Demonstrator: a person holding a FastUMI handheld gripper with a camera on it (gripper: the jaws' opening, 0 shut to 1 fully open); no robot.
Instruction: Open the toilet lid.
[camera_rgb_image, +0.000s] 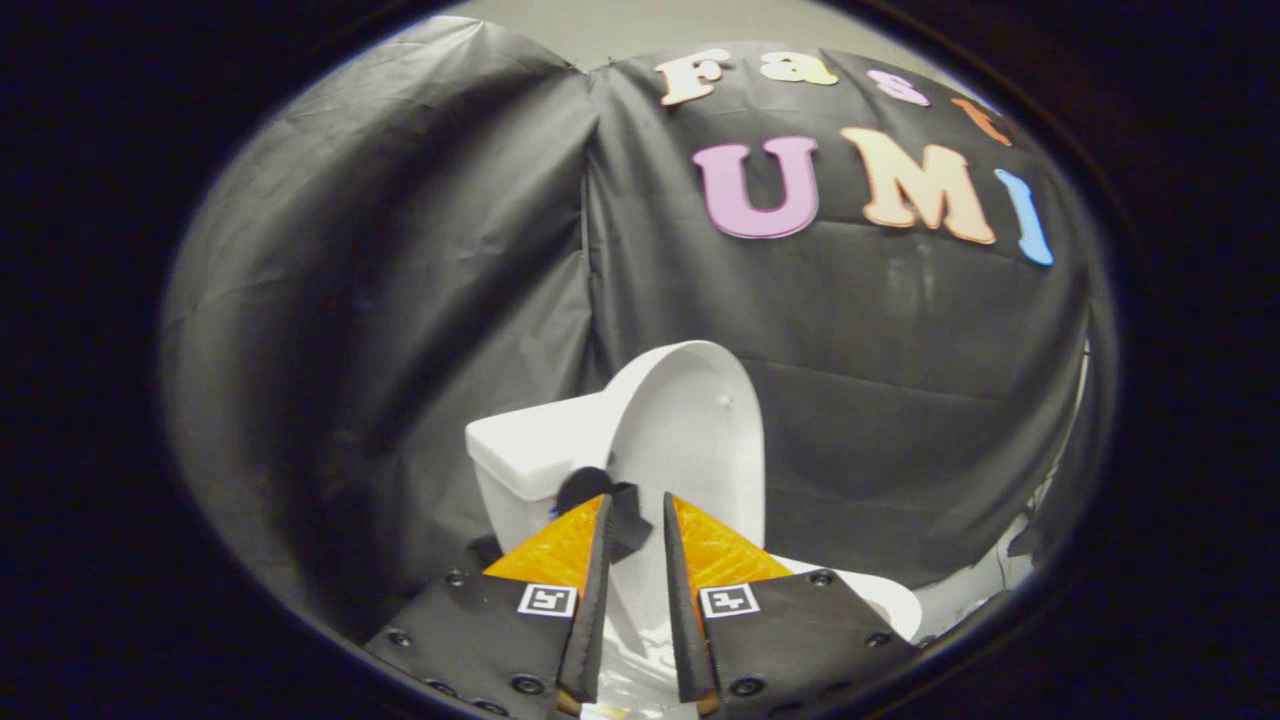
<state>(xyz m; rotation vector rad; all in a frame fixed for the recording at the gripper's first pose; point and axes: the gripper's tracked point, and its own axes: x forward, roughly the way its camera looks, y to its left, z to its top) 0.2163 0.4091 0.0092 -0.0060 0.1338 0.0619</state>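
The white toilet lid (700, 430) stands raised and nearly upright, leaning back toward the white tank (530, 445). My gripper (637, 497) sits low in front of it, its tips reaching up to the lid's lower part. The fingers are a narrow gap apart, and only the white of the lid and toilet beyond shows through that gap; neither finger visibly presses on anything. A small dark piece (585, 487) sits by the lid's left edge, just above the left fingertip. Part of the white seat rim (885, 600) shows to the right of the right finger.
Black cloth walls (400, 300) close in behind and on both sides of the toilet, meeting in a corner behind the tank. A bit of pale floor (985, 580) and loose cloth lies to the right of the bowl.
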